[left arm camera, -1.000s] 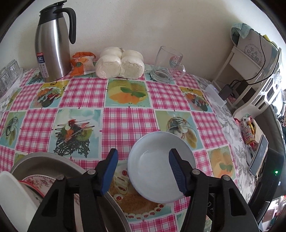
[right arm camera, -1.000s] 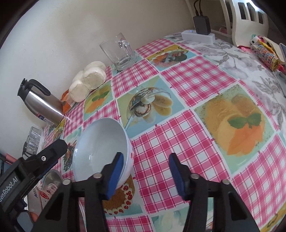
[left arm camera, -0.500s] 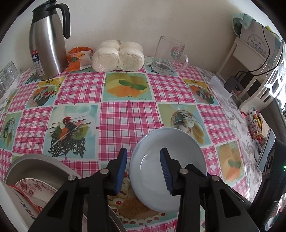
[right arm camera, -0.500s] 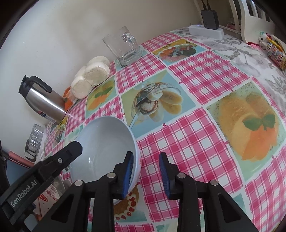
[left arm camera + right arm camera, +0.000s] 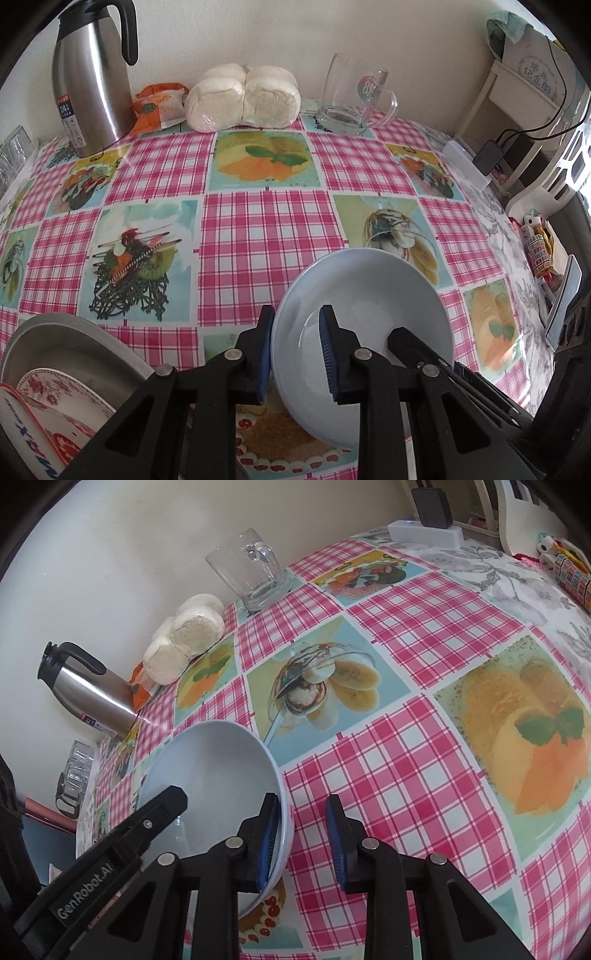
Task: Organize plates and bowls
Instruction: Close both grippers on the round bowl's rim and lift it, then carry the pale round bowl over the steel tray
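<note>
A pale blue bowl (image 5: 376,302) sits on the checked tablecloth, also seen in the right wrist view (image 5: 214,768). My left gripper (image 5: 295,314) straddles its left rim. One pad lies against the outer wall and the other is inside; the jaws are closing. My right gripper (image 5: 302,801) straddles the opposite rim, jaws closing. Its inner pad is at the wall, and a strip of cloth shows between the rim and its outer pad. A metal basin (image 5: 74,339) at lower left holds patterned plates (image 5: 55,398).
Along the wall stand a steel thermos (image 5: 88,81), an orange packet (image 5: 155,107), wrapped buns (image 5: 240,98) and a glass mug (image 5: 354,96). Small glasses (image 5: 11,155) sit at the left edge. A white power strip (image 5: 467,162) lies near the table's right edge.
Both pairs of jaws have narrowed from wide apart to close around the bowl's rim. The left gripper has sunk closer to the bowl. The bowl has stayed where it was.
</note>
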`<state>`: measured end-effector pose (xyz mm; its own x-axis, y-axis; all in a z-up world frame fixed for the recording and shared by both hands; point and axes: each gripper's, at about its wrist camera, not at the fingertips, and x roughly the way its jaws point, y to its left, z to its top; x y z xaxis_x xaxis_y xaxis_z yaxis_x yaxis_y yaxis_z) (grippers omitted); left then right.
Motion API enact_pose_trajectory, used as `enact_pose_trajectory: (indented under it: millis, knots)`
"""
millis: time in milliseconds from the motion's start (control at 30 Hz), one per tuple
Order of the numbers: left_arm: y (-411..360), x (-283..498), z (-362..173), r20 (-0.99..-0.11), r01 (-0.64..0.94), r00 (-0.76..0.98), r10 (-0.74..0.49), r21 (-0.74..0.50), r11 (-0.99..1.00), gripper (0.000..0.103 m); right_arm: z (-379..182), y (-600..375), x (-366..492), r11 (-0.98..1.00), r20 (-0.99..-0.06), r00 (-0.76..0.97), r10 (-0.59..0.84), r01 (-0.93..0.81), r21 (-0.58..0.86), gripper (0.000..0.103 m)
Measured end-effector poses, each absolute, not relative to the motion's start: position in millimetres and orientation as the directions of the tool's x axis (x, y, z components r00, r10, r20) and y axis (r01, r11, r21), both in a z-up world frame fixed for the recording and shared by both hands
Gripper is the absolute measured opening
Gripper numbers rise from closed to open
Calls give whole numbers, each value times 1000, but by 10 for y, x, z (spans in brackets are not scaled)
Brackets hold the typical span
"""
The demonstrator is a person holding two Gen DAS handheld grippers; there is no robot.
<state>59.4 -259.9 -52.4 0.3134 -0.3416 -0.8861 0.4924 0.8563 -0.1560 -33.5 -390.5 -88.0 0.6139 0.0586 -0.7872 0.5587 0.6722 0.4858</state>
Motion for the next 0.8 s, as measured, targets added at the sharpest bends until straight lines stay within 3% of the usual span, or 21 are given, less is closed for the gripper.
enact_pose_trajectory:
  millis: [267,467,800]
  knots:
    - [-2645,588,-534,-897,508,294,-330,-146,849,25,-905,-3904,-299,677,-782,620,62,550,489,28]
    - [-2644,579,-535,-897,512,265,-354,-181,840,20,-921,-3889,-268,672,-783,615,94,541,506,22]
    - [-2557,597,-476,-889,488,231,-395,-245,838,20,-868,-3864,-305,661,-789,604,110,548,512,23]
